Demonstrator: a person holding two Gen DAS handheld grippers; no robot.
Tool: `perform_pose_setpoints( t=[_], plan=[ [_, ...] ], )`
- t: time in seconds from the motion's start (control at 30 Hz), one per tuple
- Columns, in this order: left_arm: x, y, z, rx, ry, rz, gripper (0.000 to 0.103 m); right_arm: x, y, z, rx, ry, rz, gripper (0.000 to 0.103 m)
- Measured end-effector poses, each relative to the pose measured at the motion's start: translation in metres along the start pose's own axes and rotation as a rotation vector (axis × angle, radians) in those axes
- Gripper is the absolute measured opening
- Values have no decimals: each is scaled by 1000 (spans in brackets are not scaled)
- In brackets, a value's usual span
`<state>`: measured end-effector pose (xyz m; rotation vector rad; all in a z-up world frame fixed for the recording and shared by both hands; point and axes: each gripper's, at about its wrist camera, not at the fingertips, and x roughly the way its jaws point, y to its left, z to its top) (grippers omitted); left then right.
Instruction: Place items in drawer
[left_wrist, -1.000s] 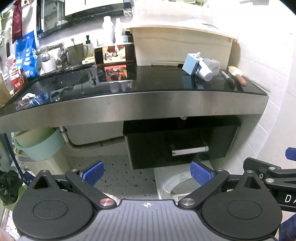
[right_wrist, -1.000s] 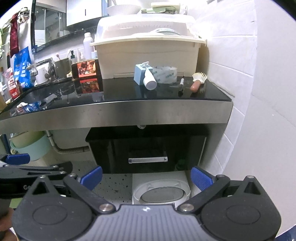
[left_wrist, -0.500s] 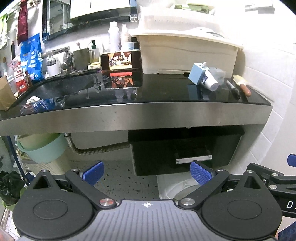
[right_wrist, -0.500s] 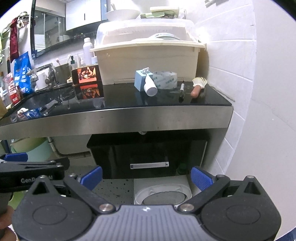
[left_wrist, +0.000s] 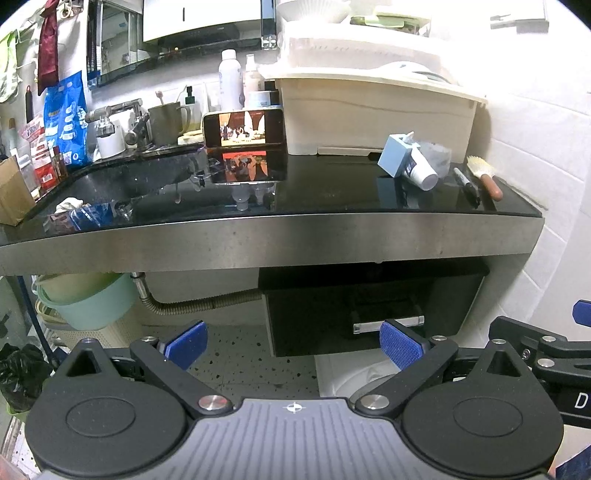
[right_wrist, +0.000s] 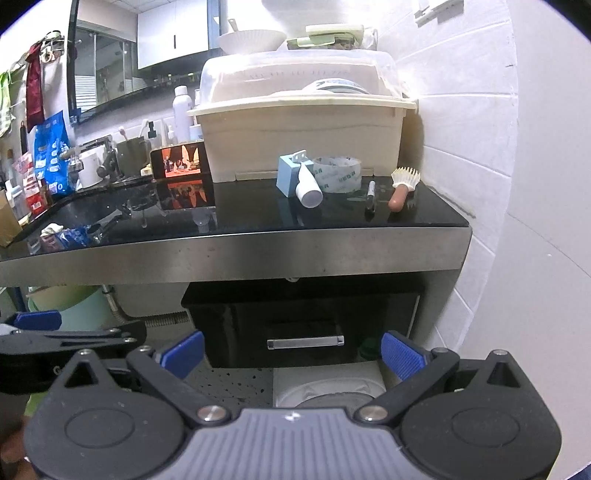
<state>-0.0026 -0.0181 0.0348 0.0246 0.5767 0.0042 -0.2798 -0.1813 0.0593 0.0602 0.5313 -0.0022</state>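
Counter (left_wrist: 295, 236) lower now, drawer (right_wrist: 303, 325) shadowed

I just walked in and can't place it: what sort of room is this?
Probably a small home kitchen or washroom: a tap over a sink in the black counter, a cup holding a toothbrush, and a covered dish rack.

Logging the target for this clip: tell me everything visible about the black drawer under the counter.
The drawer is a glossy black box unit hung under the steel-edged black counter, toward its right end by the white tiled wall. Its front carries one horizontal silver bar handle set in a recessed panel. It looks shut; nothing touches it. A corrugated metal hose runs up to its left side, and a white round-topped object sits on the floor just below. Both grippers are short of it.
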Motion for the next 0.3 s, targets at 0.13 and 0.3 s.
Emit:
perform_pose_setpoints(
  t=[0.13,0.3],
  plan=[
    [-2,0,1,-2,-5,0,101,-1,1,2,-1,-7,4,103],
    [-4,1,3,-3,-12,-1,101,-4,2,3,-3,-16,9,103]
  ],
)
